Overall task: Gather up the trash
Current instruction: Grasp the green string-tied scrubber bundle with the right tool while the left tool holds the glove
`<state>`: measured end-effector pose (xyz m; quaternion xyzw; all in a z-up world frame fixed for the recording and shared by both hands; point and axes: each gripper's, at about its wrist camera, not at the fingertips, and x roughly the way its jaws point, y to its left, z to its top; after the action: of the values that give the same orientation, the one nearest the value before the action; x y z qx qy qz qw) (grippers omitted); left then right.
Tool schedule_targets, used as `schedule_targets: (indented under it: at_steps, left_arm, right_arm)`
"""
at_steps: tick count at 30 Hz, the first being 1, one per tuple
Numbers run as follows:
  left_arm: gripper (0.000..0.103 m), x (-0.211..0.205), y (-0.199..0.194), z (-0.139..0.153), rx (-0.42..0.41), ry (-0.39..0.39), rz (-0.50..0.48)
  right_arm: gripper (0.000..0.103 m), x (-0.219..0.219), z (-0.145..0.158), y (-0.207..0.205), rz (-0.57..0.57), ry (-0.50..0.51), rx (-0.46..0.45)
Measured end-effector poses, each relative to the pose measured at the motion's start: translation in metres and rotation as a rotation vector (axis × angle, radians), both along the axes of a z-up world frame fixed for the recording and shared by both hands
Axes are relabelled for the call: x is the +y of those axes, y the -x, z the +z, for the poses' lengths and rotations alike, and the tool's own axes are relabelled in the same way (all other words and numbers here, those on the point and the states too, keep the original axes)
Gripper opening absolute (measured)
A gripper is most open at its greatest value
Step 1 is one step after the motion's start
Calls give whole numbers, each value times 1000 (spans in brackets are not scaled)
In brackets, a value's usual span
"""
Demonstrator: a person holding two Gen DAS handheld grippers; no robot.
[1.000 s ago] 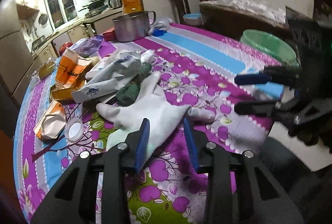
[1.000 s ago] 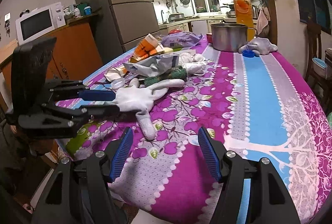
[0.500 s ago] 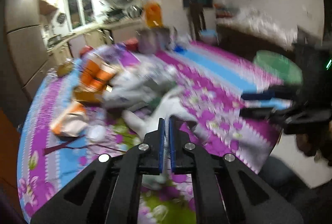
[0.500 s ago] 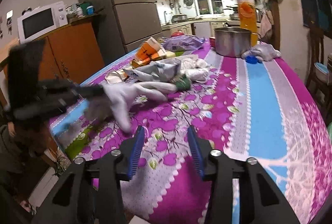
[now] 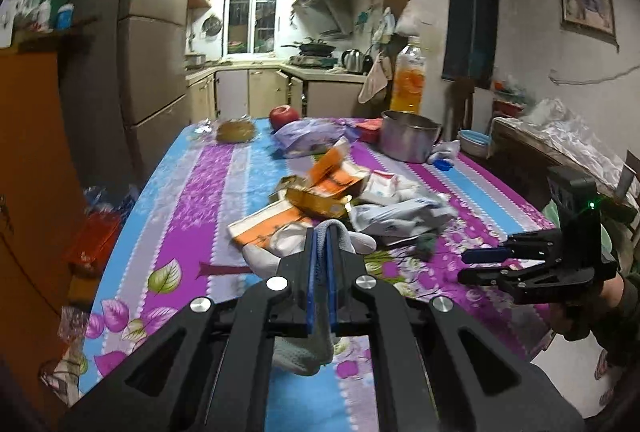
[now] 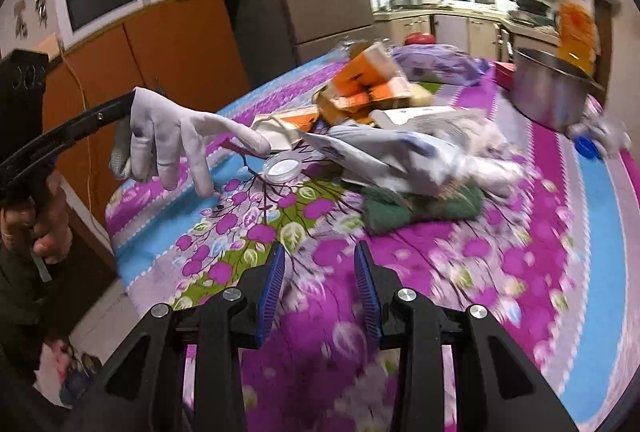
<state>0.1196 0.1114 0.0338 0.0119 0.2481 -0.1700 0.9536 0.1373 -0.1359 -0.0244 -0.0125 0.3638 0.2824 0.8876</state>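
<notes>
My left gripper (image 5: 320, 240) is shut on a white work glove (image 5: 304, 348), pinched at its cuff and lifted off the table. In the right wrist view the glove (image 6: 168, 136) hangs from that gripper (image 6: 120, 104) at the left, fingers drooping over the table edge. My right gripper (image 6: 320, 272) is open and empty, low over the flowered tablecloth (image 6: 400, 272), also seen at the right of the left wrist view (image 5: 484, 264). A pile of trash lies mid-table: orange cartons (image 6: 368, 80), a crumpled white and blue bag (image 6: 392, 156), a green cloth (image 6: 420, 208), a round clear lid (image 6: 282, 166).
A steel pot (image 5: 408, 140), an orange drink bottle (image 5: 408, 80), a purple bag (image 5: 312, 136), a red apple (image 5: 283, 114) and a blue cap (image 5: 442, 164) stand at the table's far end. A fridge and orange cabinet with microwave (image 6: 100, 4) are left of the table.
My left gripper closed on the white glove and lifted it off the table, swinging left. My right gripper narrowed a little and moved in over the tablecloth toward the pile.
</notes>
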Motion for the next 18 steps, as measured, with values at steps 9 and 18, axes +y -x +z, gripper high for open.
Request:
schedule_targets:
  at_steps: [9,18]
  left_arm:
    - [3,-10,-3,-15,28,26,-71]
    - [3,-19,-11,-20,33,62,-106]
  right_arm:
    - [86,-11,-14,-54,-221,106,58]
    - [84,-7,-27,-80,-233,150,91]
